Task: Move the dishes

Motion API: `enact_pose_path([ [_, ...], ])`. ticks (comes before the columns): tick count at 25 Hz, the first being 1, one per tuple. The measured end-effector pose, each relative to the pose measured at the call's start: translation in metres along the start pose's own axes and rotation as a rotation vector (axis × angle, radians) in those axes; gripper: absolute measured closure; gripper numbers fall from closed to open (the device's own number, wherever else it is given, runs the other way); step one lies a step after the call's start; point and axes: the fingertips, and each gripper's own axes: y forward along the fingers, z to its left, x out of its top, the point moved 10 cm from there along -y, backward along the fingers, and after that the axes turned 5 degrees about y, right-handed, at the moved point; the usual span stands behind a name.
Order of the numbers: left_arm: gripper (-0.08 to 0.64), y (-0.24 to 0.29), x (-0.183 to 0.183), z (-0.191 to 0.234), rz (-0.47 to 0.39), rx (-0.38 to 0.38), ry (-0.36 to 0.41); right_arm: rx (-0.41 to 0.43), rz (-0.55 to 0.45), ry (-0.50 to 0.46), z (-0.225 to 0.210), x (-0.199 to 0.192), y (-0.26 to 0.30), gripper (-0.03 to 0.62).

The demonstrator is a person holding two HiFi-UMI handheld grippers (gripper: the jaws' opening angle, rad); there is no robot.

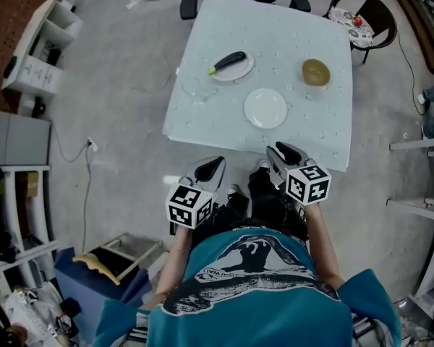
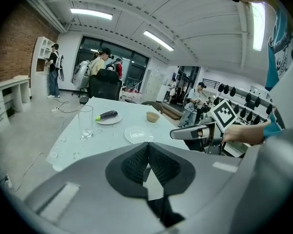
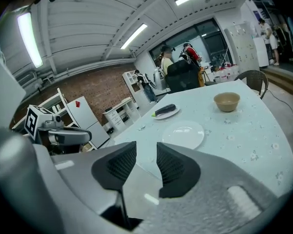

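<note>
A workshop with a grey concrete floor (image 1: pixel 116 85), a brick wall (image 2: pixel 10 48) and white shelving (image 1: pixel 43 49) holds a square bench (image 1: pixel 202 121) under a pale cloth. The empty white plate (image 1: pixel 265 108) lies in the middle of the bench's near half, closest to the person. A second plate (image 1: pixel 240 71) sits further back toward the left edge, with a dark eggplant (image 1: pixel 228 62) lying across it. A tan bowl (image 1: pixel 315 71) stands toward the far right corner, well apart from both plates. A clear drinking glass (image 2: pixel 86 121) stands upright near the left edge.

Both tools are held just off the bench's near edge and touch nothing. The left tool (image 2: pixel 147 147) has its pads closed together at the tips and is empty. The right tool (image 3: pixel 146 152) has its jaws a little apart, with only a narrow gap and nothing between them.
</note>
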Motion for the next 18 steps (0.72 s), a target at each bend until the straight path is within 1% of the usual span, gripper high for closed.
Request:
enact_pose_path([
  [8,0.546,-0.025,-0.011,-0.002,-0.039,-0.003,0.013,0.038,-0.003,-0.069,0.041,-0.013,-0.002,0.471],
  [10,0.546,-0.03,-0.012,-0.004,-0.052,-0.009,0.019,0.045,-0.01,-0.087,0.049,-0.015,-0.003,0.506],
  [16,0.546,-0.039,-0.016,-0.007,-0.073,-0.02,0.04,0.047,-0.033,-0.141,0.065,-0.017,-0.005,0.582],
  [18,0.546,-0.04,-0.017,-0.008,-0.079,-0.026,0.05,0.053,-0.044,-0.153,0.068,-0.018,-0.007,0.595],
])
